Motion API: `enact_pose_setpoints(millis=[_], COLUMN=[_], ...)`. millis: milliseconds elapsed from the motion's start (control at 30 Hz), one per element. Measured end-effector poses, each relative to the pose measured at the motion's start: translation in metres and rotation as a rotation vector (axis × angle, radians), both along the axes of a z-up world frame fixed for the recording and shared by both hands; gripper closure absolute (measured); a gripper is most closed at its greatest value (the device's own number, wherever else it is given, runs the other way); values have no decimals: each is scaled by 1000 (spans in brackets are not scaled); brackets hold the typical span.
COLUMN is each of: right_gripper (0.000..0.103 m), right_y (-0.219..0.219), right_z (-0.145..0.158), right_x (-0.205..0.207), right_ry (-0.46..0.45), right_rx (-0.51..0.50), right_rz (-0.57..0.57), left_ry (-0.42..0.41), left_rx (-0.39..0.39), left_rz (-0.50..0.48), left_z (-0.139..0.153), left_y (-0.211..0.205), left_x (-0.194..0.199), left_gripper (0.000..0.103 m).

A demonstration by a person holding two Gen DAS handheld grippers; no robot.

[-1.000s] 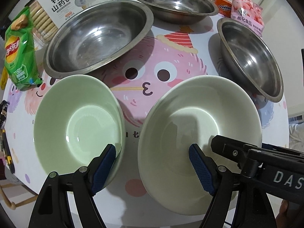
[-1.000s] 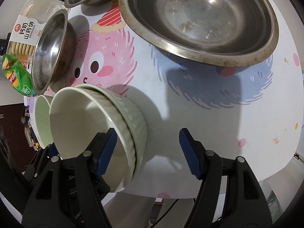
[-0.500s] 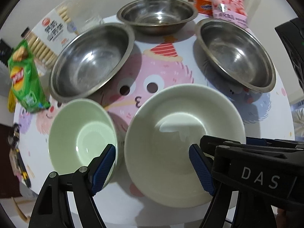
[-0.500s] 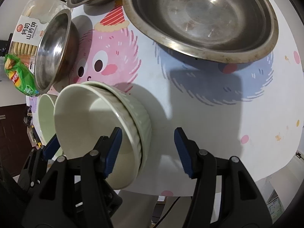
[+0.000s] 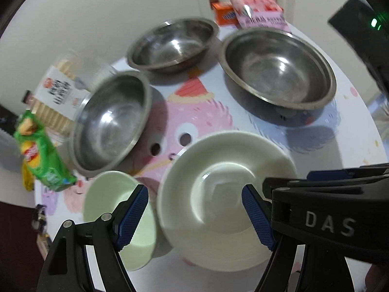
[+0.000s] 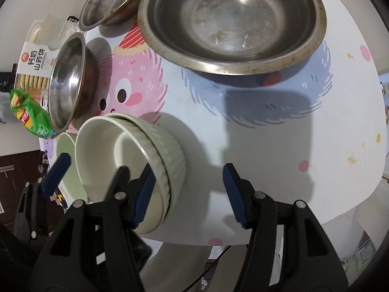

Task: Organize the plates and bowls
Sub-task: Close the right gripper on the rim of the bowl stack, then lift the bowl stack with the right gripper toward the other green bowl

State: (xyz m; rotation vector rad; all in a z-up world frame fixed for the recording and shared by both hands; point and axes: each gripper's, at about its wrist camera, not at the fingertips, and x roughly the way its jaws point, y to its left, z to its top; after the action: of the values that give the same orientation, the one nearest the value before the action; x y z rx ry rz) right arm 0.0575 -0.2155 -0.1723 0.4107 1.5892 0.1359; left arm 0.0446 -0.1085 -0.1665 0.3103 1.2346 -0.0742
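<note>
1. Hovering over the counter [image 6: 304, 112]: left claw [image 5: 194, 213] with pads wide apart, nothing pinched, over the near edge of the cream bowl [image 5: 226, 185].
2. Right claw [image 6: 188, 192] also parted, left pad just inside the cream bowl's rim, no squeeze on it as far as can be seen.
3. Small green bowl [image 5: 116, 206] touching the cream one's left side.
4. Three steel bowls [image 5: 279, 65] further back, snack packs [image 5: 41, 160] around the edges.

This looks like a home dining spot. A round counter [image 6: 279, 146] with a cartoon monster print carries steel bowls [image 5: 279, 65], ceramic bowls [image 5: 218, 189], a biscuit box [image 6: 34, 63], a green crisp bag [image 5: 41, 160] and a pink snack packet [image 5: 255, 7], set against a plain white wall [image 5: 97, 24].
</note>
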Motion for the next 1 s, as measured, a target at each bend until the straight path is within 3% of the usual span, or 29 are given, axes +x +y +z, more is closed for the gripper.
enact_pose_setpoints(millis=[100, 267, 467, 533, 600, 667, 933, 1000], right_gripper=[44, 44, 47, 57, 78, 85, 86, 87], right_y=[2, 13, 17, 17, 21, 31, 32, 33], right_z=[-1, -4, -12, -16, -15, -12, -12, -12], right_x=[1, 2, 5, 6, 7, 10, 13, 11], right_ry=[-1, -7, -5, 5, -8, -26, -28, -28], right_rx=[-8, -38, -43, -34, 2, -3, -3, -8], right_rz=[-9, -4, 6, 10, 41, 68, 88, 94], left_ry=[52, 63, 89, 108, 106, 110, 74, 73], left_rx=[-46, -66, -49, -69, -79, -89, -53, -77], left_rz=[-12, -52, -90, -88, -57, -41, 13, 39], left_z=[-10, -16, -23, -25, -24, -23, -20, -18], left_y=[4, 2, 1, 2, 7, 12, 26, 33], left_x=[4, 7, 14, 15, 18, 20, 20, 21], left_gripper=[22, 22, 22, 33, 38, 44, 79, 81])
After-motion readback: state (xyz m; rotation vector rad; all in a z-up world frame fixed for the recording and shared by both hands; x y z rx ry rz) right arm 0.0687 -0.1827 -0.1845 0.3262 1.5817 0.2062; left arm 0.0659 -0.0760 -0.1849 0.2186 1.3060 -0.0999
